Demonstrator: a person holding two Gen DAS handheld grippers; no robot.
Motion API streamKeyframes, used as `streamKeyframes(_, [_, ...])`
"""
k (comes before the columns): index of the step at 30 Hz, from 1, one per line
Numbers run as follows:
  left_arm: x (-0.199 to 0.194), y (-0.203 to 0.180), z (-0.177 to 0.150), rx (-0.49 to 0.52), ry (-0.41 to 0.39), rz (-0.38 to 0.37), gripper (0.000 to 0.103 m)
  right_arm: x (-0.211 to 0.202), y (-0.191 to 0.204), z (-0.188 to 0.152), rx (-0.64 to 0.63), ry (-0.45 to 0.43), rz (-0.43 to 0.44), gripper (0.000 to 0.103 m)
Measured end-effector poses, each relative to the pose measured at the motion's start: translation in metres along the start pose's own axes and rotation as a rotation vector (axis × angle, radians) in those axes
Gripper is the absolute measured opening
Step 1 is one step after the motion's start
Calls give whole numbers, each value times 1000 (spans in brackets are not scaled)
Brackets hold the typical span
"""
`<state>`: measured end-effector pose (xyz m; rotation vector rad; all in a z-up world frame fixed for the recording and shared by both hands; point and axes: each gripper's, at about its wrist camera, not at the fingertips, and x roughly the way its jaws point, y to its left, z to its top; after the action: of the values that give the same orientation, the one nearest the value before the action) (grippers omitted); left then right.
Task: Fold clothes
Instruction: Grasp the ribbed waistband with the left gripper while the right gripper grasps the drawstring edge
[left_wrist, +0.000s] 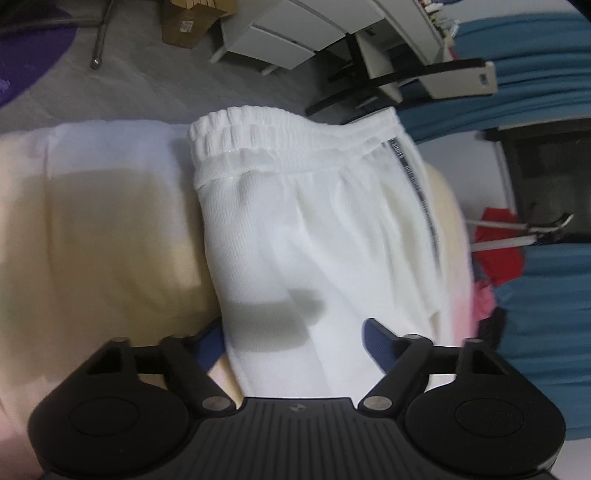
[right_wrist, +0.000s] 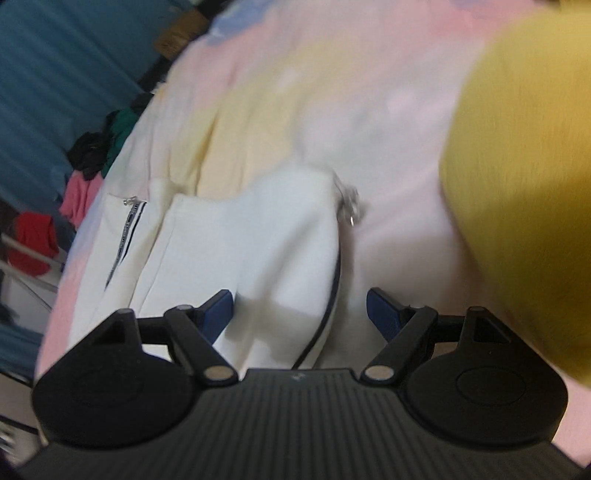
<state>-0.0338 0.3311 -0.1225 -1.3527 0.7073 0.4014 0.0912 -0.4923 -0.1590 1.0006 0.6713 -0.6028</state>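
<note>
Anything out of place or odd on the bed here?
Nothing stands out. The white trousers lie flat on the pastel sheet, both grippers open over them. Motion blur hides fine detail.

White striped trousers (left_wrist: 317, 229) lie folded on the bed.

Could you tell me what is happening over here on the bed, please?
A person holds a tool in each hand and is folding a pair of white trousers spread on a pastel bedsheet. The left tool is open around the fabric below the elastic waistband. The right tool is also open, straddling the trousers' dark-striped edge. Neither grips the cloth yet. A blurred yellow garment is at the right of the right wrist view, and other clothes are heaped beside the bed.
</note>
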Motion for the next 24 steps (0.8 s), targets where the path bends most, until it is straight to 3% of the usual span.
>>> streamKeyframes(4, [0, 18, 4, -143, -18, -85, 75, 6, 5, -1, 38, 5, 202, 83])
streamKeyframes(7, [8, 17, 6, -125, -5, -41, 66, 9, 14, -4, -4, -18, 177, 77])
streamKeyframes(9, [9, 11, 6, -91, -9, -17, 62, 16, 14, -5, 0, -5, 138, 60])
streamKeyframes(10, [10, 9, 6, -77, -12, -2, 59, 18, 10, -3, 20, -1, 114, 45])
streamKeyframes(12, [9, 8, 6, -71, -20, 17, 46, 19, 2, -1, 54, -2, 93, 31])
streamKeyframes(14, [8, 10, 8, -83, -24, 19, 25, 15, -1, -2, 62, -19, 100, 15])
streamKeyframes(19, [-3, 17, 10, -118, -40, -80, 15, -18, 22, -1, -40, -154, 186, 11])
streamKeyframes(24, [-43, -6, 11, -3, -130, -227, 13, -48, 31, 6, -85, -242, 274, 10])
